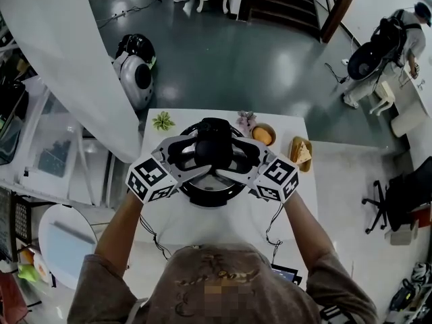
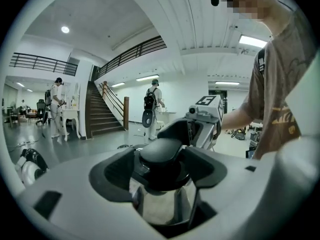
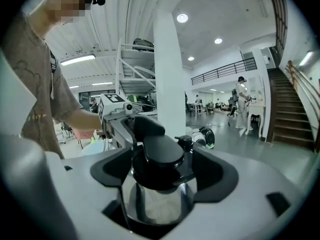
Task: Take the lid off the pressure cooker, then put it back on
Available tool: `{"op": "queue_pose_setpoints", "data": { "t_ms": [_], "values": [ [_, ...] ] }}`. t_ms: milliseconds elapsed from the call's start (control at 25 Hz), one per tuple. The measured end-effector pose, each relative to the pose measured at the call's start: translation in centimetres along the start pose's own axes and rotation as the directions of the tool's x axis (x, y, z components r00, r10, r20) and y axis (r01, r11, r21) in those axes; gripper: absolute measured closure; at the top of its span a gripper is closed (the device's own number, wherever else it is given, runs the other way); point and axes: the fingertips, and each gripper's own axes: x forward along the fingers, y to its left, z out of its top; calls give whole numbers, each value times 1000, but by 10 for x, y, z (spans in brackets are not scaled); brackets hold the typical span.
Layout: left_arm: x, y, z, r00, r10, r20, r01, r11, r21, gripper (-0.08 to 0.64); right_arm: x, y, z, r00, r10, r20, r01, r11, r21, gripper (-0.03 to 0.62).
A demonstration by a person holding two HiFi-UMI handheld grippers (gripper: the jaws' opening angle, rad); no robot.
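The pressure cooker [image 1: 210, 189] sits in the middle of the counter [image 1: 226, 227], lid [image 1: 208, 175] on, its black knob [image 1: 213, 142] upright at the centre. The left tongs [image 1: 181, 152] flank the knob from nine o'clock, the right tongs [image 1: 247, 155] from three, equally near, both spread wide with the knob between their jaws, unclamped

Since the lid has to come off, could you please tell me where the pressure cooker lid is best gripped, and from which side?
Probably the raised black handle, taken from both sides at once: it stands proud of the smooth, domed steel lid.
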Motion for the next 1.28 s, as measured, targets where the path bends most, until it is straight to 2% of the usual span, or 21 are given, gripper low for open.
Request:
{"op": "queue_pose_setpoints", "data": {
  "t_ms": [160, 320, 480, 800, 1280],
  "values": [
    [6, 1, -3, 999, -29, -41, 30, 999, 20, 263, 6, 0, -3, 999, 24, -37, -25, 999, -31, 247],
    [8, 0, -5, 996, -49, -74, 52, 998, 37, 275, 5, -4, -3, 998, 31, -54, -33, 999, -36, 331],
    [12, -1, -9, 992, -55, -113, 62, 996, 57, 287, 6, -4, -4, 997, 40, -62, -42, 999, -30, 334],
    [12, -1, -9, 988, -90, -128, 97, 994, 54, 294, 5, -3, -3, 998, 28, -62, -30, 999, -33, 339],
    [12, 1, -8, 966, -223, -133, 233, 971, 62, 298, 7, -2, -1, 994, -81, -78, 86, 995, 56, 337]
  ]
}}
